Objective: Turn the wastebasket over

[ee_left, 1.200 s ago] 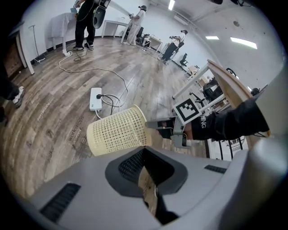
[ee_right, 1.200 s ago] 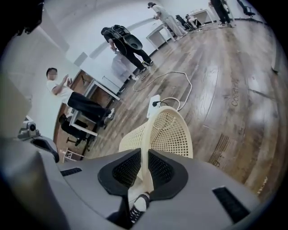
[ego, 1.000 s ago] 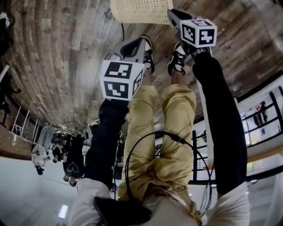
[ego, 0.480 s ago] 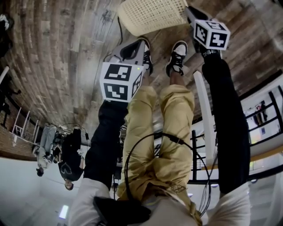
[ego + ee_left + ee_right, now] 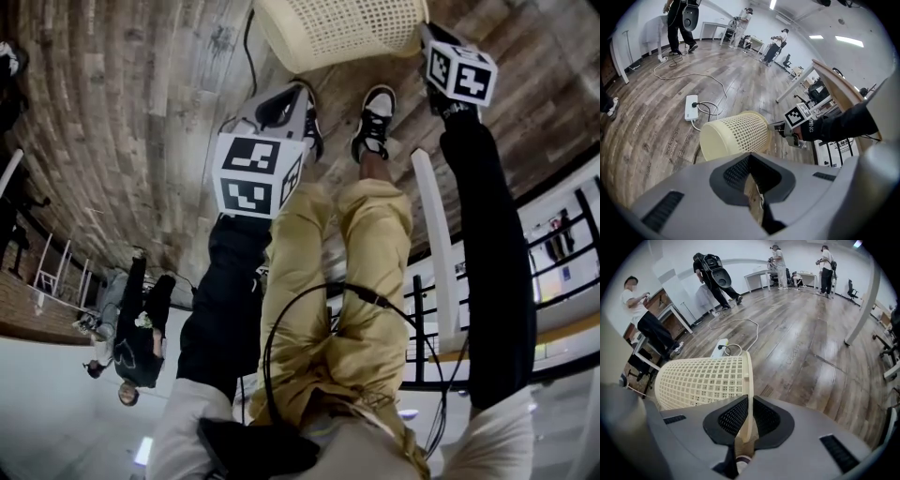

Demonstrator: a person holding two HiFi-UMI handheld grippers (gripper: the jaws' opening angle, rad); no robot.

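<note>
Head view: the wastebasket (image 5: 342,33) hangs tipped on its side over the wood floor (image 5: 141,112), body stretching left from the right gripper (image 5: 427,36), which meets it at the rim. The left gripper (image 5: 302,89) sits well apart from it, lower and nearer the body, w/ nothing in front but the person's shoes. Left gripper view: jaws drawn nearly together; the tan sliver between them is prob. floor or trouser, not a held thing, though this angle is poor. The wastebasket (image 5: 736,136) lies ahead of these jaws, closed bottom toward the camera, and the right gripper (image 5: 776,126) is at its far-right edge. A power strip (image 5: 691,107) and cable lie on the floor beyond. Right gripper view: jaws clenched on the wastebasket (image 5: 703,380) rim, which runs up between the pads, w/ the lattice wall off to the jaws' left. Judgement: thin plastic mesh, so light but flexy. The wall would dent under a pinch; the rolled rim is the stiffer hold. One rim grip lets it swing, so a 2nd hold from the left gripper on the opposite rim or base should steady the turn.
</note>
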